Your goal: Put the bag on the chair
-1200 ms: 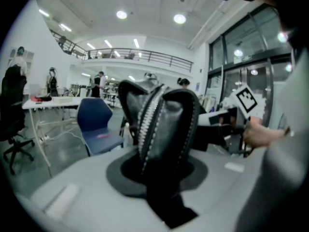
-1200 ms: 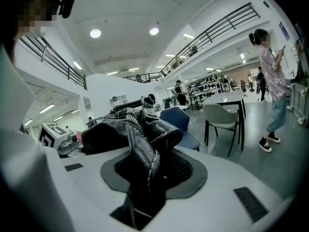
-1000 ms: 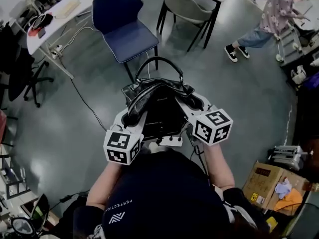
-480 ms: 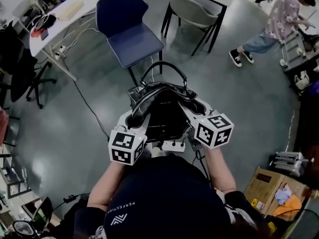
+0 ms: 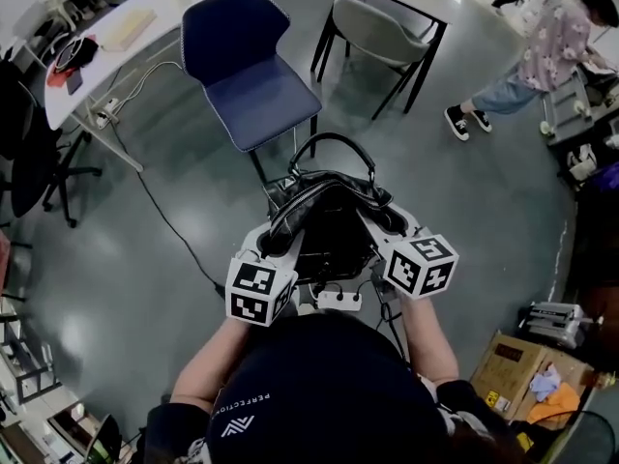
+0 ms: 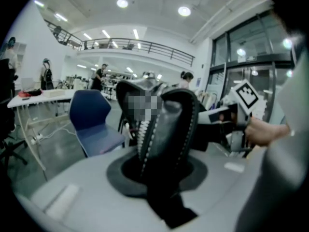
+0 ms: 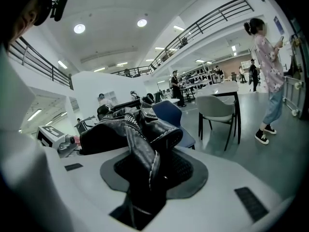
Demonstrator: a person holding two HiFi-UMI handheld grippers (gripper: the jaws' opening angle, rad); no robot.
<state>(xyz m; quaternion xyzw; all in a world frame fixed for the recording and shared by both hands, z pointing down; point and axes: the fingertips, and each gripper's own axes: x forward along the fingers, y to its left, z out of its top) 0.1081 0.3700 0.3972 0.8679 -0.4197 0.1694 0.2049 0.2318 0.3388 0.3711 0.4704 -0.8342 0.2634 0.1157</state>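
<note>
Far on the left stands a white desk (image 5: 145, 13). Right of it is the blue chair (image 5: 253, 90). Nearer, the left tongs (image 5: 278, 242) pinch the left edge of the black bag (image 5: 329, 230). The bag hangs in the air between both tongs. It is close to the blue chair's near edge but not on it. The right tongs (image 5: 380, 222) pinch its right edge. Far right are a grey chair (image 5: 379, 29) and a person (image 5: 542, 51).
</note>
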